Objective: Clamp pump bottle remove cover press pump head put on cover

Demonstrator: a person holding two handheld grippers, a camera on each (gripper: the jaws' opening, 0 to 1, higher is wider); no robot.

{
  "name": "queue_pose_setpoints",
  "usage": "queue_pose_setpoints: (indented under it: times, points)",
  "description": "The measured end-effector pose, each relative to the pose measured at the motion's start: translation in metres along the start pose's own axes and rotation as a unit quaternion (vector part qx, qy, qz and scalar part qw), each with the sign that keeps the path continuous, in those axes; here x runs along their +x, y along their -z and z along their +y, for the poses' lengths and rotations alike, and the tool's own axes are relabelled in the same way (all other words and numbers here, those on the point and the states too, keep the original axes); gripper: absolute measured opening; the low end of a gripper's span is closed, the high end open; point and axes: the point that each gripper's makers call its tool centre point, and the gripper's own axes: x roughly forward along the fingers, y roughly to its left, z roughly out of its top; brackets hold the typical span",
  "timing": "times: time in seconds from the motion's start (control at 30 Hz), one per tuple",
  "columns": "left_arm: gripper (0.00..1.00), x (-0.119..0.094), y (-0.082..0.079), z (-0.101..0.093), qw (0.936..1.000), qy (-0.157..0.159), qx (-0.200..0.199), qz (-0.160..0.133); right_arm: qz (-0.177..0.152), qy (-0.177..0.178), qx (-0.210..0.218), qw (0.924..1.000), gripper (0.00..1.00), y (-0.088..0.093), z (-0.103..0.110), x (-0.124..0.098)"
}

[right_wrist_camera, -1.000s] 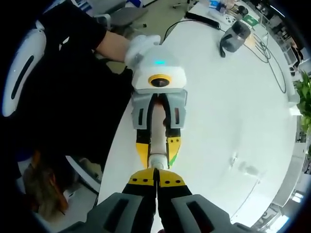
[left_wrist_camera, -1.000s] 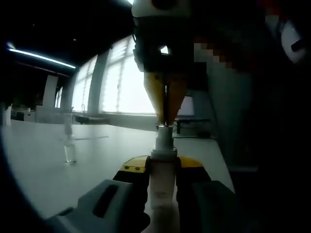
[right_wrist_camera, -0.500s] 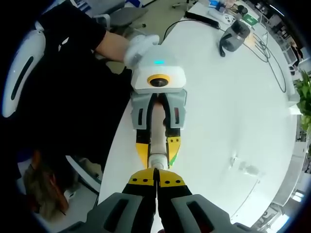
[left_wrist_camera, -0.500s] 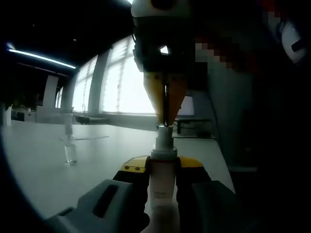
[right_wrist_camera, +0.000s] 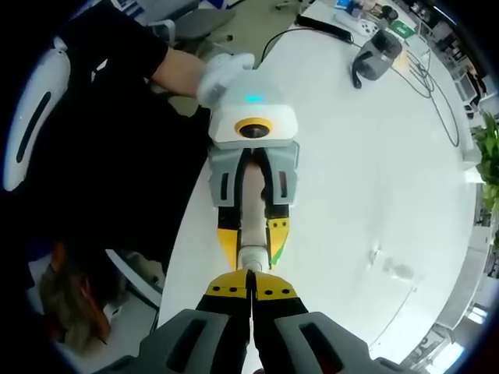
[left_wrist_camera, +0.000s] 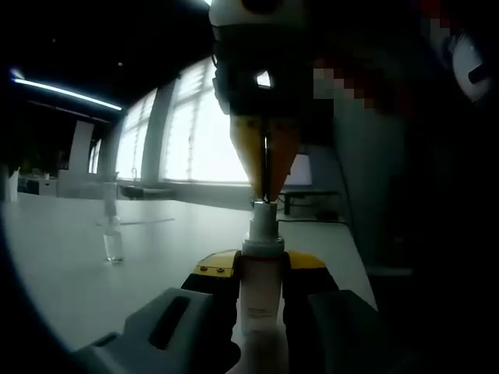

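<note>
A pale pump bottle (left_wrist_camera: 260, 292) stands upright between the yellow-tipped jaws of my left gripper (left_wrist_camera: 261, 269), which is shut on its body. My right gripper (left_wrist_camera: 266, 195) comes down from above, shut, with its fingertips touching the top of the pump head (left_wrist_camera: 263, 218). Looking down in the right gripper view, my right gripper (right_wrist_camera: 251, 287) sits over the pump head (right_wrist_camera: 251, 259), and the left gripper (right_wrist_camera: 252, 236) clamps the bottle (right_wrist_camera: 251, 204) below it. The clear cover (left_wrist_camera: 113, 241) stands apart on the white table (left_wrist_camera: 62, 265); it is faint in the right gripper view (right_wrist_camera: 395, 270).
A gloved hand (right_wrist_camera: 224, 72) holds the left gripper near the table's edge. A grey device (right_wrist_camera: 376, 56) with cables (right_wrist_camera: 437, 93) lies at the far end of the table (right_wrist_camera: 366, 179). A plant (right_wrist_camera: 490, 152) stands at the right. Bright windows (left_wrist_camera: 195, 132) lie beyond.
</note>
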Motion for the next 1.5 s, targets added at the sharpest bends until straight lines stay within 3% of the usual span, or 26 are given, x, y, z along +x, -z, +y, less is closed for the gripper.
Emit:
queue_pose_setpoints:
  times: [0.4,1.07,1.5]
  points:
    - [0.12,0.0000,0.0001,0.0000,1.0000,0.000,0.000,0.000,-0.004,0.000,0.000,1.0000,0.00,-0.0002,0.0005,0.0007]
    - [0.12,0.0005,0.0001,-0.0002,1.0000,0.000,-0.001,0.000,0.016,0.000,-0.016,0.9998,0.00,-0.0001,0.0012,0.0024]
    - [0.12,0.0003,0.0003,0.0006,1.0000,0.000,0.000,-0.001,-0.001,0.004,-0.002,1.0000,0.00,0.0004,0.0001,-0.0005]
